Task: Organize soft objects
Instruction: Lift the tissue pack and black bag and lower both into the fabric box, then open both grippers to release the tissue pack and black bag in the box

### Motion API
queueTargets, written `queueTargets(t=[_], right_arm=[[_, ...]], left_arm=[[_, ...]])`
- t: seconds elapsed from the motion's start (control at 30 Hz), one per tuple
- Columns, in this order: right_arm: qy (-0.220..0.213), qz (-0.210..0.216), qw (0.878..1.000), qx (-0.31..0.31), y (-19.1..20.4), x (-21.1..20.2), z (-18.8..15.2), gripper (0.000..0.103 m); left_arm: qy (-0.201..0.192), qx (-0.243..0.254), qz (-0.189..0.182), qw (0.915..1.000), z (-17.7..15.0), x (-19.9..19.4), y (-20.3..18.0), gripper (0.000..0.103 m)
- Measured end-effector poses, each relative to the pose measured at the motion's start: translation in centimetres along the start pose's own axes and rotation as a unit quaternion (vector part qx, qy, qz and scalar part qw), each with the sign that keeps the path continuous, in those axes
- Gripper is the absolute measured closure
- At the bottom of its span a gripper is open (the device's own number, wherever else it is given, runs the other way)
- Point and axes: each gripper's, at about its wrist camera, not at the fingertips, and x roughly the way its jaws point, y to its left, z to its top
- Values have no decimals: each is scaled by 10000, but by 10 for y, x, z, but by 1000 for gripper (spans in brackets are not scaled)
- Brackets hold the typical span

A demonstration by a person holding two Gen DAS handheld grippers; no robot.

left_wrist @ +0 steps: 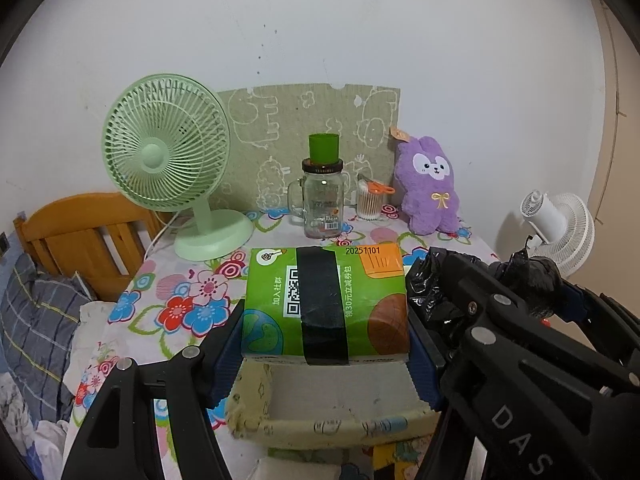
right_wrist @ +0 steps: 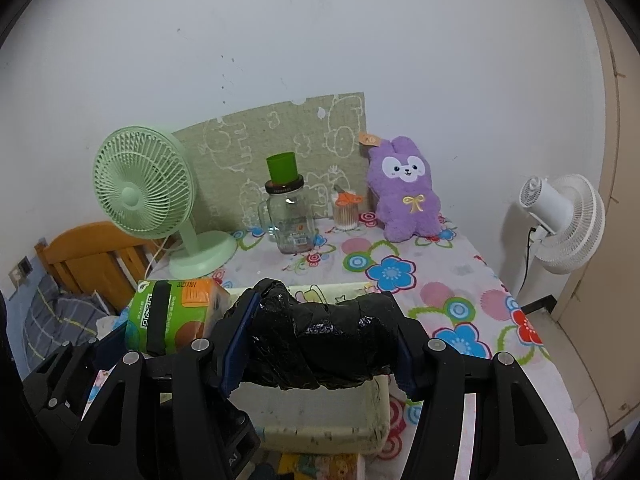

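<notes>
Floral-cloth table against white wall, bed to its left side. Inventory as I see it:

- L gripper: holding green tissue pack w/ black tape band, pads squeezing both ends; pack is in the air above the near table edge, over pale yellow bin.
- R gripper: holding black plastic-wrapped bundle, jaws clamped on its ends, also above bin, just beside the pack.
- Back edge, L to R: green desk fan, glass mug jar w/ green cup on top, cotton-swab holder, purple plush rabbit at back R corner.
- White floor fan off the table's R side.

Risks, my guess:
- Both items soft; the grip may sink in, so a bundle could sag and slip out before it's over the bin.
- Grippers v. close; could knock each other, or the pack, if both drop at once.
- Wrap is slick, may snag on a pad at release.
- Plush not yet sorted; reaching for it could tip the jar nearby.
</notes>
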Motion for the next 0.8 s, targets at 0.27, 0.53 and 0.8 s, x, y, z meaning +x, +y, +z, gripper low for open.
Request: queueTargets(t=[0.27,0.53,0.8], right_arm=[[152,8,9999,-12,-1,35,1,41],[339,101,9994,-18,0,62,-4,41],[305,57,9994,-122,9,78,-6,34]], left_arm=[[273,-93,-54,9996,-1,30,6,25],[665,-46,-135,9977,-8,52,8,10],[713,-109,-110,9973,-10,60,11,8]])
